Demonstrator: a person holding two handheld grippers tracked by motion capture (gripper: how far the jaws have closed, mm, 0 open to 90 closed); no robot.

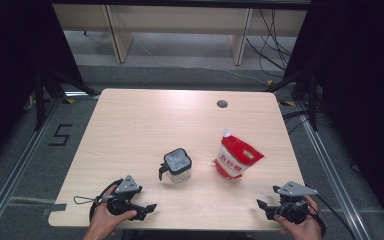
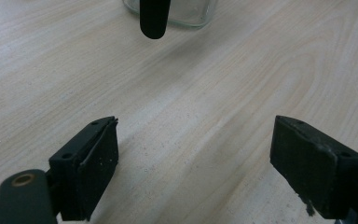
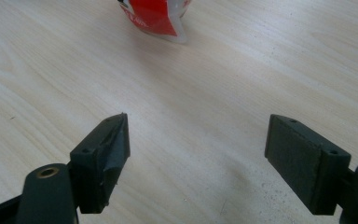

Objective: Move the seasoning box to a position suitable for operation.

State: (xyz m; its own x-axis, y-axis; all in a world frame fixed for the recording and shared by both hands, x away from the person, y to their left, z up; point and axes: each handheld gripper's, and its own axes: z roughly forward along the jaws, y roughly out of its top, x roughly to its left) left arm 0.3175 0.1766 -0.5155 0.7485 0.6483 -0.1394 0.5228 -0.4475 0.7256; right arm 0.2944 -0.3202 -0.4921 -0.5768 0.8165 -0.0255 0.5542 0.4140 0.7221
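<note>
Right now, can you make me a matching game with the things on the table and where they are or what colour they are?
Things:
1. jar
2. pouch
3. left gripper
4. round hole

Clues:
A. red and white
B. far side of the table
C. clear, with a dark lid
D. near edge, jaws open, holding nothing

Pairs: 1-C, 2-A, 3-D, 4-B

the glass jar point(image 2: 170, 11) and red pouch point(image 3: 154, 17) are cut off by the top edges.

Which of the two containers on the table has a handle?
The clear glass jar with the dark lid, standing left of centre: a black handle sticks out from its left side. The red and white pouch beside it has none.
</note>
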